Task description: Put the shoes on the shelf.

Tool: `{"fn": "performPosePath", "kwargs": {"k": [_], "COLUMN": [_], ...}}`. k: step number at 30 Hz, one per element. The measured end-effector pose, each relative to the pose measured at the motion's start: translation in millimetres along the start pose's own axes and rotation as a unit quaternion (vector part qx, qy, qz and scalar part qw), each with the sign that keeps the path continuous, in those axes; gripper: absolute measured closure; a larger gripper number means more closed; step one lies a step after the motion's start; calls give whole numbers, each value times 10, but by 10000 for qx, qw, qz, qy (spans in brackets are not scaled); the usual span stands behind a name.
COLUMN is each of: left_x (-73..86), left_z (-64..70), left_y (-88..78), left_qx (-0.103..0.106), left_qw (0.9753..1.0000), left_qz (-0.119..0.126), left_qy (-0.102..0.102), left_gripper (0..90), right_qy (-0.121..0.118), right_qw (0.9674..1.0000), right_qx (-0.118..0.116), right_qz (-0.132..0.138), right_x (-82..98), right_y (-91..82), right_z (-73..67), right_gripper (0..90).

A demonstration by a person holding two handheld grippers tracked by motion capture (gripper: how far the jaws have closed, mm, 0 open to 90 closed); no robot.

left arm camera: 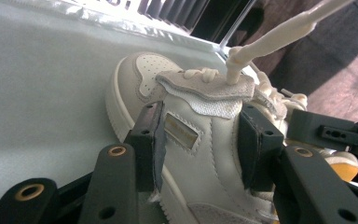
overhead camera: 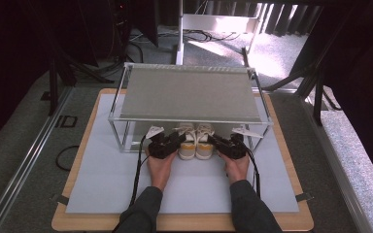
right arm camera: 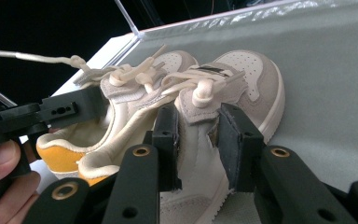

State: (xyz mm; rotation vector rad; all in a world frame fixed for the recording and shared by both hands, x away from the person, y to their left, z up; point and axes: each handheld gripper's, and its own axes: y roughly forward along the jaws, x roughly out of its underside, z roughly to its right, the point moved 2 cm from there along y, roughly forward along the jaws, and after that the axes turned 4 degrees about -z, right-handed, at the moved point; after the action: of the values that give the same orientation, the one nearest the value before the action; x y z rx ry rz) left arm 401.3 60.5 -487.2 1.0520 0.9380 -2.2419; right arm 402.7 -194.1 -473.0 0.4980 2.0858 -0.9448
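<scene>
Two small white shoes sit side by side at centre frame, under the clear shelf (overhead camera: 189, 92) on the counter (overhead camera: 102, 184). We grasp the left shoe (left arm camera: 200, 154) with our left gripper (left arm camera: 200, 140) and the right shoe (right arm camera: 200, 140) with our right gripper (right arm camera: 198, 144). Both seem gripped, with moving them still ahead.

Low shelf, crowded front opening

The rack's (overhead camera: 190, 92) top panel roofs the two shoes (overhead camera: 194, 141), so no way in from above; corner posts (overhead camera: 118, 133) bound the sides. Left tongs (overhead camera: 171, 141) and right tongs (overhead camera: 222, 143) fill the front gap beside the shoes. The surface (overhead camera: 107, 184) nearer the person lies bare.
</scene>
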Motion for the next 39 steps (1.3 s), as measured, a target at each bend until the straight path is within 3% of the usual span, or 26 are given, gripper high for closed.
{"fn": "performPosePath", "kwargs": {"k": [4, 7, 11, 12, 14, 21, 26, 29, 32, 37, 39], "left_x": [-5, -6, 0, 2, 15, 63, 94, 99, 113, 143, 176], "left_z": [-32, -25, -6, -6, 2, 52, 115, 150, 198, 223, 253], "left_y": [17, 14, -21, -36, -108, -264, -364, -391, -397, -377, -344], "left_qx": [-6, -5, -86, -111, -90, 179, 361, 366, 419, 392, 274], "left_qw": [9999, 9999, 9999, 9998, 9996, 9990, 9981, 9975, 9967, 9960, 9946], "left_qz": [30, 35, 108, 144, 256, 402, 369, 345, 227, 80, -66], "left_qy": [-150, -123, -72, -37, 24, 49, 341, 500, 650, 800, 1001], "left_gripper": [525, 480, 404, 404, 373, 340, 310, 293, 283, 276, 265], "right_qy": [34, 127, 15, -104, -208, -262, -402, -505, -828, -1037, -1282], "right_qw": [9999, 9999, 10000, 9998, 9992, 9988, 9978, 9973, 9961, 9944, 9916], "right_qx": [40, 29, 62, 98, 28, -135, -254, -295, -117, 28, 174], "right_qz": [-120, -81, 8, 122, 326, 389, 471, 436, 289, 208, 86], "right_x": [-16, -21, -18, -25, -37, -1, 33, 46, 82, 114, 145], "right_y": [19, 29, -1, -6, -61, -204, -312, -327, -318, -304, -277], "right_z": [-29, -14, -18, -19, -49, -138, -188, -214, -266, -294, -326], "right_gripper": [655, 645, 566, 531, 494, 420, 334, 308, 270, 254, 231]}}
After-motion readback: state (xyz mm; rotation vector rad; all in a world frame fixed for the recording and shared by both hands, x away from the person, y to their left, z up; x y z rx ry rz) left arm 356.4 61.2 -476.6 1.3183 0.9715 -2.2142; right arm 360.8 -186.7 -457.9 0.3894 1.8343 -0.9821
